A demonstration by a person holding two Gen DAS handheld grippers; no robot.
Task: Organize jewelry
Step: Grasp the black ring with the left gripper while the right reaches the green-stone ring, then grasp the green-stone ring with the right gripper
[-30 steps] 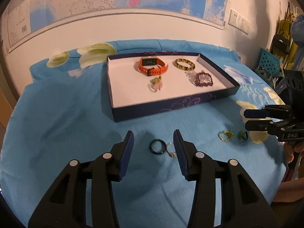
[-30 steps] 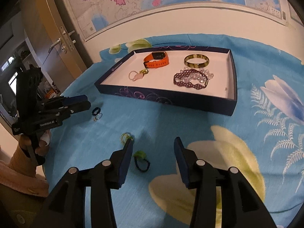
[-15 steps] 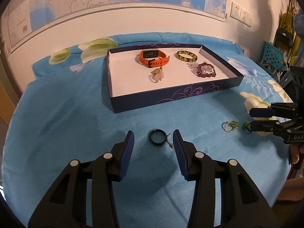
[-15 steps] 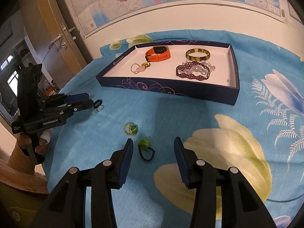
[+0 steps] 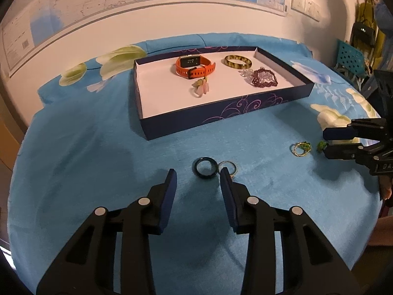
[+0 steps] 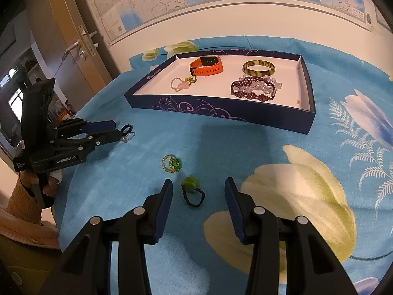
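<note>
**Inspector A:** We note the left hand-held gripper point(image 5: 197, 179) has just been narrowing its jaws. They stand partly open, and nothing is pinched. The black ring point(image 5: 205, 168) lies flat on the counter point(image 5: 73, 162) just ahead of the tips, roughly between their lines, with the silver ring point(image 5: 228, 167) touching or just beside it, near the right fingertip.

**Inspector B:** Agreed. Against the earlier views, the rings also sit closer to the jaws in that view. We judge this a closing approach on the black ring, not yet a grasp.

**Inspector A:** The right hand-held gripper point(image 6: 198, 189) is likewise partly open and empty. The green-bead ring point(image 6: 192, 191) lies on the counter between its fingertips, untouched. The gold ring point(image 6: 172, 163) rests nearby, to its left.

**Inspector B:** Its gap reads unchanged from the earlier views.

**Inspector A:** The box point(image 5: 221, 120) already holds the watch point(image 5: 194, 66), bangle point(image 5: 237, 61), beaded bracelet point(image 5: 264, 78) and a small charm point(image 5: 201, 88). Four rings remain outside.

**Inspector B:** We judge the task about half done. The risk on the left: the silver ring sits so near that the jaws may catch both.
</note>
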